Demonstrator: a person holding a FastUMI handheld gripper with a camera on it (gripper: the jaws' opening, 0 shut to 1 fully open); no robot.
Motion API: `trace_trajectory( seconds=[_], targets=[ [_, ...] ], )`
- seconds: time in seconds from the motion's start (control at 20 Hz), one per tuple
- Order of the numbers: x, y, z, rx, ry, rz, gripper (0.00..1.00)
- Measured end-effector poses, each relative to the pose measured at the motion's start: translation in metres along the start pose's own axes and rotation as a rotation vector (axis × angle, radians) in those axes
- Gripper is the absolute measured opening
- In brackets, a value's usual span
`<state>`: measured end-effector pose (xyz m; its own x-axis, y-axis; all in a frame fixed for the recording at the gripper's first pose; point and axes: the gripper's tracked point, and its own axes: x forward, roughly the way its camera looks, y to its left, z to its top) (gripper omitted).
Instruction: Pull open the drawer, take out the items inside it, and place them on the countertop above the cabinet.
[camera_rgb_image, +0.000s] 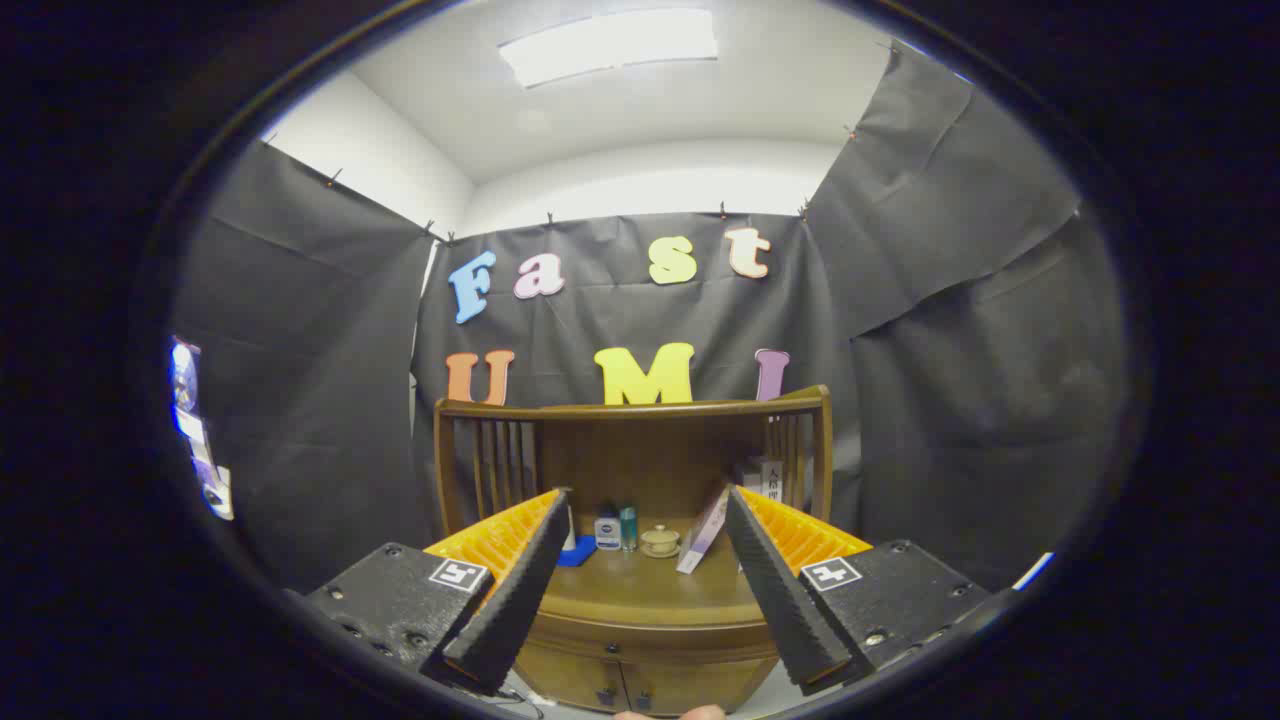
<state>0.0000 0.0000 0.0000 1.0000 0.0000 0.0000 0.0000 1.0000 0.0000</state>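
Drawer (640, 628) front sits below the cabinet's wooden countertop (650, 590), beyond the wide-open, empty gripper (645, 505).

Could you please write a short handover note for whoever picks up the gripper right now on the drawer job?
Gripper: open, fingers spread wide, holding nothing, held in the air in front of the cabinet and apart from it.
Cabinet: wooden, straight ahead between and beyond the fingers, with a railed countertop.
On the countertop at the back: a small white bottle, a teal bottle, a small lidded cup and a leaning book.
Drawer front: just below the countertop edge, looks closed.
Done: nothing yet.
Left: pull the drawer open, lift out what is inside, set it on the countertop.
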Motion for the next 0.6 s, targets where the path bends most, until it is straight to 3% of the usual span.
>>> trace_trajectory(
  seconds=[0.6],
  targets=[
    [0.0058, 0.0034, 0.0025, -0.007, -0.009, -0.006, 0.99]
  ],
)
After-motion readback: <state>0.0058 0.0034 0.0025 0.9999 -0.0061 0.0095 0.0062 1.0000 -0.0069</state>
